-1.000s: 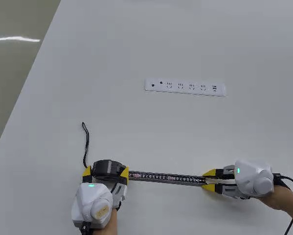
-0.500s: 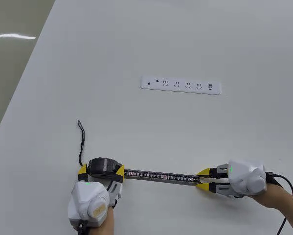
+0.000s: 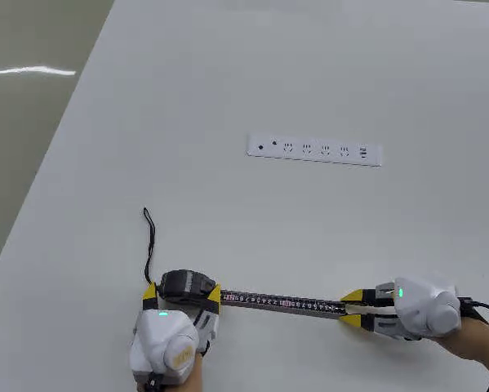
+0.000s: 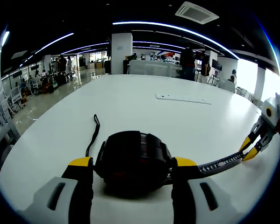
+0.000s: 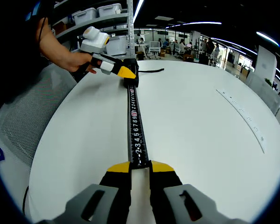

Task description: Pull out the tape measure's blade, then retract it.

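**Head view.** We see the left gripper (image 3: 182, 293), white-bodied with yellow-tipped jaws, clamped on the two sides of the black, rounded plastic tape measure case (image 3: 187, 285). The case rests on the broad white tabletop (image 3: 228, 82), near the person's edge. In the left gripper view the case sits squarely between the two jaws and touches both. From the right side of the case the dark, numbered metal blade (image 3: 281, 303) runs out straight and low over the table to the right gripper (image 3: 352, 308); whether the blade touches the surface we cannot tell. In the right gripper view we find that gripper's yellow tips pressed against the blade's free end from both sides, with the printed numerals receding toward the case, where a person's hand (image 5: 74, 59) holds the left gripper. A thin black wrist strap (image 3: 149, 243) trails from the left side of the case and lies in a loose line on the table. A long white power strip (image 3: 313, 150) with a row of sockets lies flat farther up the table, well apart from the tape measure and both grippers. A dark cable (image 3: 481, 309) leaves the right gripper. A grey-green floor (image 3: 24, 122) borders the table on the left.
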### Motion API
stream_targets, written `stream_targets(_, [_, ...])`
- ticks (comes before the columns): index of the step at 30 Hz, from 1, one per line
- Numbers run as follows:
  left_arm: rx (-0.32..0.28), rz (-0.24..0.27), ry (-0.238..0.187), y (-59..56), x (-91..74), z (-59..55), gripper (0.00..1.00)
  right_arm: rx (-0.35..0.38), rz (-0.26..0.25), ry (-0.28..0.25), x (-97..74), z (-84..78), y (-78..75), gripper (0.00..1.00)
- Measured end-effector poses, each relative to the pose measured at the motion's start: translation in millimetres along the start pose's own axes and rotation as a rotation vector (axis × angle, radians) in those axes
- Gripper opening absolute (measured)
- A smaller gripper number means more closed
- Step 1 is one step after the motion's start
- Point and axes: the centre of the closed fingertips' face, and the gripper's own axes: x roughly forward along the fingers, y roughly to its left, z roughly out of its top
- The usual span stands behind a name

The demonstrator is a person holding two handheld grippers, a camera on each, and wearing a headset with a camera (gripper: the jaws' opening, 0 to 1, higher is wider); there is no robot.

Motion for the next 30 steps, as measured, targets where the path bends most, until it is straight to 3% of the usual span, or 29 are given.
stream_targets(6, [-0.043, 0.007, -0.011, -1.9, 4.4, 6.0, 0.66, -0.001, 0.0, 0.001, -0.2, 0.1, 0.4, 0.12])
stream_targets(17, [-0.068, 0.019, 0.004, -1.2, 4.4, 4.9, 0.65, -0.002, -0.009, -0.001, -1.4, 1.0, 0.2, 0.12])
stream_targets(30, [-0.056, 0.004, 0.009, -1.5, 3.6, 4.1, 0.63, -0.001, -0.012, -0.002, -1.3, 3.9, 0.6, 0.12])
